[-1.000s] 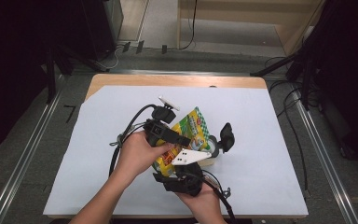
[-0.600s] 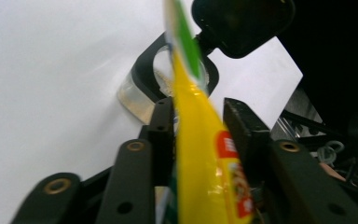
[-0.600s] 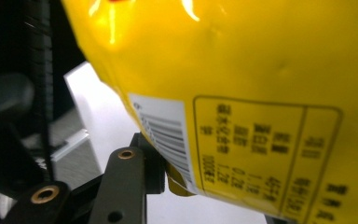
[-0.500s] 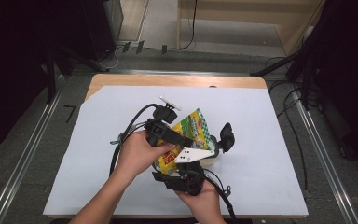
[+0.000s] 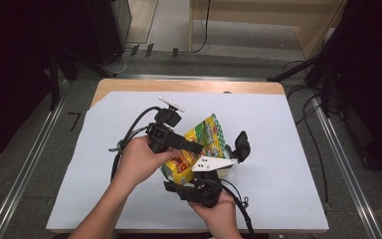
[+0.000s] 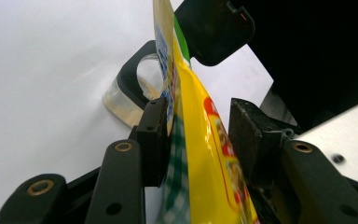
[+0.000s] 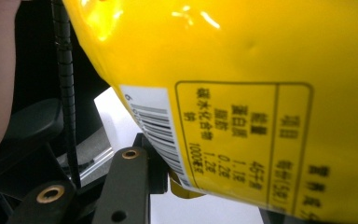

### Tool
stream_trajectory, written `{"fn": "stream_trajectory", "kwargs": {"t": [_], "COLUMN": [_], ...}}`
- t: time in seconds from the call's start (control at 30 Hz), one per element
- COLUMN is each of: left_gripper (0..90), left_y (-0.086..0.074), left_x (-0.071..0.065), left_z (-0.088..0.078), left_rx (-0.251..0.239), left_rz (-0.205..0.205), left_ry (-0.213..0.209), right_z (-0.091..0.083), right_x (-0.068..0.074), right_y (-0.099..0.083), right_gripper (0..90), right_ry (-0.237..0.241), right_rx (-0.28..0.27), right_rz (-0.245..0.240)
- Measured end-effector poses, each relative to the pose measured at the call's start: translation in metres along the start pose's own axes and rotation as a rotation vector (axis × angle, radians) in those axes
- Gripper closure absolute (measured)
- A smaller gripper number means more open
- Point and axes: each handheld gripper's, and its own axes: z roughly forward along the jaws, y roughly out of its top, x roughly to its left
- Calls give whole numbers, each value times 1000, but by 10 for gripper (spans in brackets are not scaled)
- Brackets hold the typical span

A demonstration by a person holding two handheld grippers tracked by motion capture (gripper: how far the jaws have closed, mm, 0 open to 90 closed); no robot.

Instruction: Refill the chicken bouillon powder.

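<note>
Handing over yellow snack packet (image 5: 206, 139) above table: clamped at near end in right gripper (image 5: 218, 164), jaws just closing; slack between left gripper (image 6: 196, 135) jaws, just opening to let go

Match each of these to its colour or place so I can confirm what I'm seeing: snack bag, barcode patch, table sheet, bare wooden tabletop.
Things:
1. snack bag
2. barcode patch
3. table sheet
4. bare wooden tabletop

Colour or place:
A. light brown strip along the far edge
B. white, printed on the bag's back
C. yellow with green checks
D. pale, covering most of the table

Pairs: 1-C, 2-B, 3-D, 4-A
</note>
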Motion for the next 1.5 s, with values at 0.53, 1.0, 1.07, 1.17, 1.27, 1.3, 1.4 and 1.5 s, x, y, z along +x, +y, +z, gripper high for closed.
{"fn": "stream_trajectory", "kwargs": {"t": [0.53, 1.0, 1.07, 1.17, 1.27, 1.3, 1.4, 1.5], "left_gripper": [695, 794, 798, 803, 804, 803, 800, 769], "left_y": [-1, -1, 0, -1, -1, -1, -1, 0], "left_x": [-3, -10, -10, -12, -13, -13, -12, -13], "left_z": [-4, -1, -1, 0, 0, 0, 0, -1], "left_rx": [13, 4, 4, -1, -5, -5, -10, -17], "left_rz": [26, 35, 34, 32, 39, 39, 32, 33], "left_ry": [55, 111, 114, 116, 120, 120, 110, 87], "right_z": [0, 9, 10, 10, 9, 9, 8, 7], "right_x": [-2, 8, 9, 11, 10, 10, 9, 6], "right_y": [1, 2, 2, 2, 2, 2, 3, 3], "right_gripper": [636, 565, 564, 597, 622, 626, 639, 652], "right_ry": [3, -86, -96, -121, -121, -122, -112, -80], "right_rx": [17, 91, 96, 108, 96, 94, 93, 74], "right_rz": [-2, -108, -124, -149, -136, -132, -128, -100]}}
